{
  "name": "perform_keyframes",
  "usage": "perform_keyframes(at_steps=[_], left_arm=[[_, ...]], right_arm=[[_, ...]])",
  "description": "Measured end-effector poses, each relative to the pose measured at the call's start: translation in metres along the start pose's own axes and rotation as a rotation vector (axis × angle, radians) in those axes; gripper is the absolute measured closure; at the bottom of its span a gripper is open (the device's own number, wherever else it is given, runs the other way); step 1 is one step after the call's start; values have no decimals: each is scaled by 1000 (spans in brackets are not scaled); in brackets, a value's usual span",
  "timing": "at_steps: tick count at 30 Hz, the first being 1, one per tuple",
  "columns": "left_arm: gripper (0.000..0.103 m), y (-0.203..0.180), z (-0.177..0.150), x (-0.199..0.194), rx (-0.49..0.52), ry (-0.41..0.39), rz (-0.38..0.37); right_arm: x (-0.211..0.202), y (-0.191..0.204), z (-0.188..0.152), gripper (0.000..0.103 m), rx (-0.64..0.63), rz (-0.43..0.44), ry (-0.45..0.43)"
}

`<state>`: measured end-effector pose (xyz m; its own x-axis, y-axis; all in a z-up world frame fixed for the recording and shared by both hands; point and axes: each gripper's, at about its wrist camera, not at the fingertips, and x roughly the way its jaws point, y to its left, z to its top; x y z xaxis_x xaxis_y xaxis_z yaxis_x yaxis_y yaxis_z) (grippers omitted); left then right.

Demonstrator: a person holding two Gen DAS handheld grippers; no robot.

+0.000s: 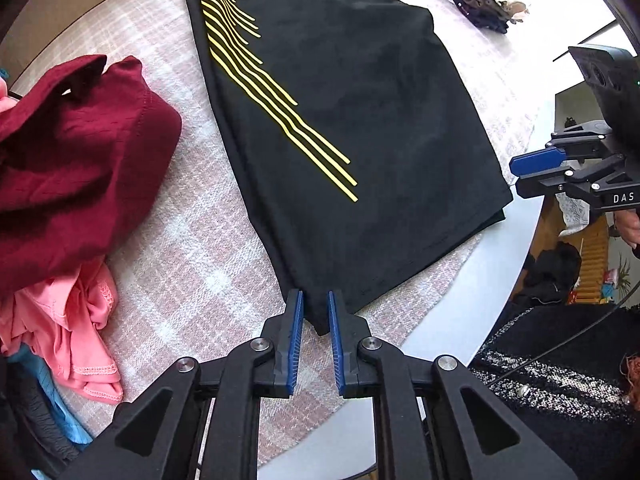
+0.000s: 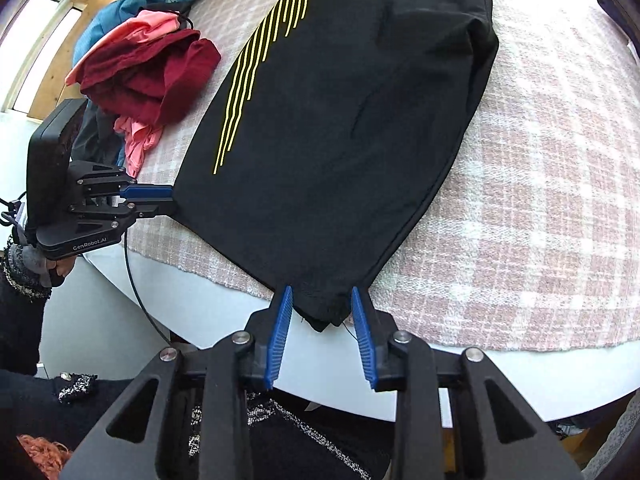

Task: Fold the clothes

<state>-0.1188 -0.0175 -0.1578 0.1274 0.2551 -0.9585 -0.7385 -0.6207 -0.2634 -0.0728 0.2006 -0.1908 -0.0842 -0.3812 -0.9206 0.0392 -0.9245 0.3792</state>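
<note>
On tabletop point(image 1: 500, 280), over pink plaid cloth point(image 1: 192, 248) | black garment point(image 1: 340, 120) flat, long axis running away from both | left hand-held gripper point(image 1: 314, 316) part-open astride near-left hem corner | right hand-held gripper point(image 2: 322, 312) wider apart astride near-right corner | both equally near

Both grippers, the left gripper point(image 1: 314, 308) and the right gripper point(image 2: 322, 304), are showing black linkage frames, silver pivot screws and ribbed blue pads point(image 2: 280, 332). The person is wearing a black-and-white tweed sleeve point(image 1: 560, 376).
</note>
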Motion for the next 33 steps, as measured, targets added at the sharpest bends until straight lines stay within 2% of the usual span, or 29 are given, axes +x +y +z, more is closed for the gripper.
perform_keyframes(at_steps=[2, 3, 4, 6, 8, 11, 13, 14, 16, 17, 19, 20, 22, 26, 28, 29, 32, 33], left_arm=[[91, 3, 4, -3, -23, 5, -50], [90, 4, 6, -12, -25, -19, -96], [86, 3, 6, -23, -7, -47, -71], [82, 1, 7, -38, 46, -82, 23], [70, 4, 4, -32, 74, -40, 57], [69, 6, -2, -14, 105, 15, 65], [69, 4, -1, -4, 116, 26, 47], [71, 4, 0, 0, 117, 26, 31], [87, 0, 3, 3, 119, 26, -34], [100, -4, 3, -3, 132, 22, -56], [97, -13, 3, -15, 164, 12, -96], [97, -16, 1, -24, 187, 5, -88], [94, -16, -5, -39, 204, 6, -26], [95, -2, -12, -36, 158, 39, 58], [95, 14, -27, -39, 135, 35, 66], [94, 12, -26, -35, 129, 32, 44], [78, -1, -20, -22, 151, 30, 15], [77, -4, -17, -17, 157, 34, 14]], right_arm=[[9, 4, 0, 73, 0, 12, 5], [11, 5, 0, 84, -2, 18, 1], [9, 6, 0, 95, -4, 23, -11], [4, 4, 0, 95, -1, 16, -32], [0, 3, 1, 95, -7, 1, -42], [-1, 3, 0, 95, -10, -10, -44], [-2, 3, -1, 95, -10, -15, -42], [-2, 2, -2, 95, -11, -17, -41], [-2, 1, -3, 95, -12, -16, -39], [-2, 1, -4, 95, -11, -15, -39], [-1, 0, -4, 95, -5, -13, -38], [-2, -1, -4, 95, -1, -13, -38], [-2, -2, -5, 95, 4, -12, -38], [-2, -3, -6, 95, 15, -10, -37], [-3, -4, -7, 94, 20, -9, -36], [-3, -4, -7, 94, 23, -8, -36], [-3, -5, -9, 90, 32, -8, -36], [-4, -5, -9, 86, 36, -7, -38]])
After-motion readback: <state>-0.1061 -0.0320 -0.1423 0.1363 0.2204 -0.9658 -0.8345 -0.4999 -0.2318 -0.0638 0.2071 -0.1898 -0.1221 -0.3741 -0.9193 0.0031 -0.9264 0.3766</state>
